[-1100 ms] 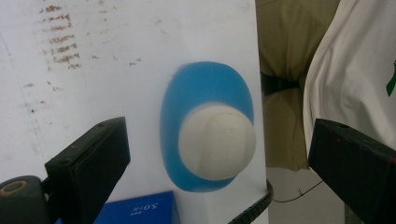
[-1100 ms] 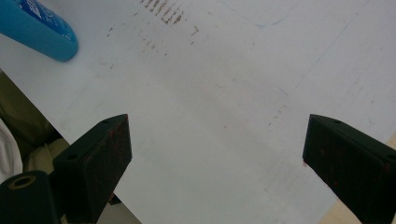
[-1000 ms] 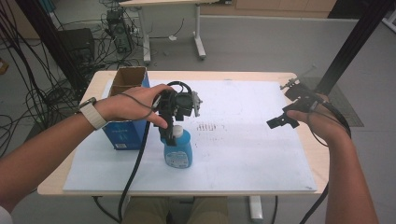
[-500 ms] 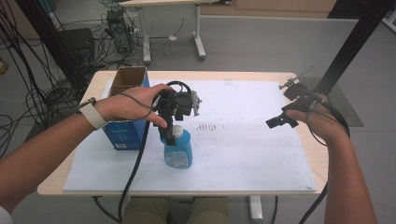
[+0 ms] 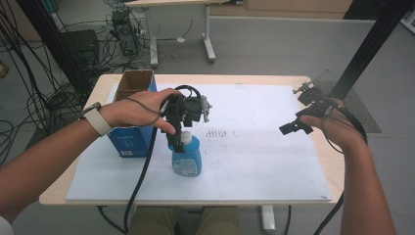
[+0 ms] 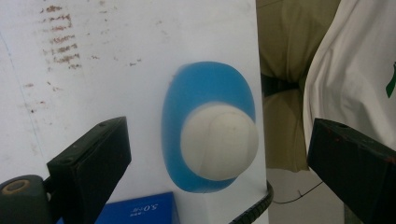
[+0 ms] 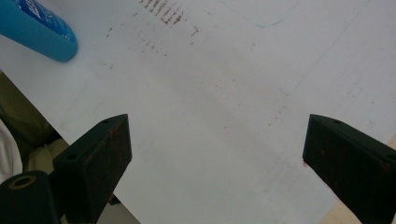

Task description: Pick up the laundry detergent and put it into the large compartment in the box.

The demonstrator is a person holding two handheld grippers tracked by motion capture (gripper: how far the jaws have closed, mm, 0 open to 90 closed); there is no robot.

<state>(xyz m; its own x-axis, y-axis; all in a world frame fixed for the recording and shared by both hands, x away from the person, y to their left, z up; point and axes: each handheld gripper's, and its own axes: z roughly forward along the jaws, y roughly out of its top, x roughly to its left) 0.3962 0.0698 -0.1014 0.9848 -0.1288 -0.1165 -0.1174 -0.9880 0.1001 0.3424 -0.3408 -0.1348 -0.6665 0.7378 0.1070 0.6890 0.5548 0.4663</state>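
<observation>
Blue box (image 6: 135,212) label, inverted: "5.0"

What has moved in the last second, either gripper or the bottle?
Nothing has visibly moved. The left gripper still hangs open over the blue bottle, jaws either side of its white cap without touching it. The right gripper stays open above the white sheet. The bottle still stands beside the box.

black claws (image 6: 219,154), possibly white watchband (image 5: 98,121)
</observation>
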